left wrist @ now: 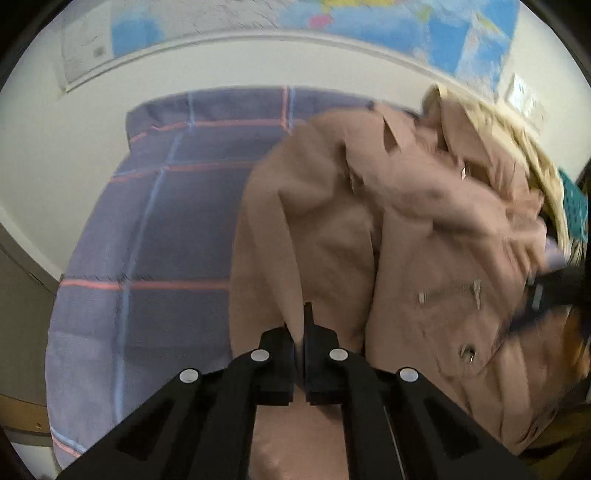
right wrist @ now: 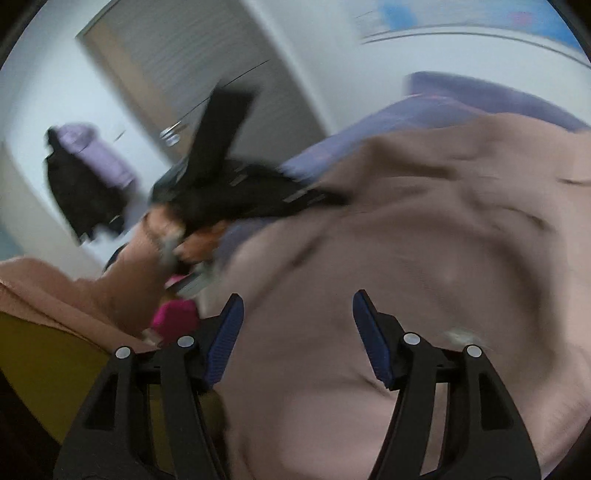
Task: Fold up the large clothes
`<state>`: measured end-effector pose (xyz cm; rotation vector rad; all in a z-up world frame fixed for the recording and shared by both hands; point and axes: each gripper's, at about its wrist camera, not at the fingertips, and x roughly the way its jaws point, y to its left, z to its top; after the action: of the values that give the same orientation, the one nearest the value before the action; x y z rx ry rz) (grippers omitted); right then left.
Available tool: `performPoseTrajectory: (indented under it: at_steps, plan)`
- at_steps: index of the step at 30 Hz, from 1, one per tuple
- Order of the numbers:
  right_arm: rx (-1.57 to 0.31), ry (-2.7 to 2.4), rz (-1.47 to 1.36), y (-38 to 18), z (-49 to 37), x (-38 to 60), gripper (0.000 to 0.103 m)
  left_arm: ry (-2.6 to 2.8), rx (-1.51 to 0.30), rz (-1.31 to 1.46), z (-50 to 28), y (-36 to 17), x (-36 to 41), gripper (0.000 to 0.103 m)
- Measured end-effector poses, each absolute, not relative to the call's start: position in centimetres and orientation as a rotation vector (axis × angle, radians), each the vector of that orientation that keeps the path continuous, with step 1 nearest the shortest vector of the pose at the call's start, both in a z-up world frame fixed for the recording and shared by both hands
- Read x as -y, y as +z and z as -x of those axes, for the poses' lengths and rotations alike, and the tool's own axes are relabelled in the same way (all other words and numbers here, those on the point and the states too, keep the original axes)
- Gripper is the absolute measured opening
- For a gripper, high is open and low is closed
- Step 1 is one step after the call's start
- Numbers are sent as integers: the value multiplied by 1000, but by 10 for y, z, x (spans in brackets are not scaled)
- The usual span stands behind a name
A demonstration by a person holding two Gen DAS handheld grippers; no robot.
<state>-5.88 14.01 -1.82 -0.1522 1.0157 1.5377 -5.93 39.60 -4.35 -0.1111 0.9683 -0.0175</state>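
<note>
While a fold of the coat (left wrist: 332, 229) is pinched between the closed jaws of the left gripper (left wrist: 301, 332), presumably to anchor it over the bed (left wrist: 166, 221), the right gripper (right wrist: 297, 325) is held agape above the cloth, nothing gripped.

Bedroom, checked bedspread (left wrist: 155, 221), wall map (left wrist: 369, 18), door (right wrist: 192, 74)

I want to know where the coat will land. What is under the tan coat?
Under the tan coat lies a purple checked blanket, showing to its left. The left gripper pinches a coat fold. Whatever lies directly beneath the coat is covered.
</note>
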Motion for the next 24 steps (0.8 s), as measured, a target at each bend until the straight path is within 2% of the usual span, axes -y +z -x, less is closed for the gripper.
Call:
performPoseTrajectory:
  at_steps: [3,5,6,7,8,9,10,13,15,16,19,22,24]
  plan:
    - [-1052,1632,158,-24,84,-172,62,-25,-926,143,57,-22,-402,2]
    - [-1078,1645,199,-33,98,-193,68,-49,-893,145,57,-7,-402,2]
    - [-1099,1636,204,-38,102,-197,63,-58,-884,137,56,-2,-398,2]
    - [-1135,1638,199,-45,107,-203,54,-71,-880,133,56,1,-395,2]
    - [-1160,1629,199,-50,110,-209,30,-92,-878,132,53,4,-392,2]
    - [-1170,1627,194,-52,111,-210,13,-100,-880,129,52,6,-390,2]
    - [-1164,1645,169,-48,110,-208,2,-104,-886,115,50,6,-386,2]
    - [-1097,1692,34,-8,94,-189,2,-83,-878,81,39,15,-382,4]
    - [-1006,1682,-18,30,73,-167,2,-48,-858,147,30,33,-393,17]
    - [-964,1676,-51,49,60,-153,1,-43,-828,192,26,44,-401,26]
    - [-875,1575,-102,89,17,-105,1,-42,-697,288,24,76,-419,48]
    - [-856,1392,-70,106,-17,-46,2,-109,-614,349,28,92,-423,51]
    - [-886,1256,-29,101,-37,-15,2,-112,-621,313,24,88,-414,52]
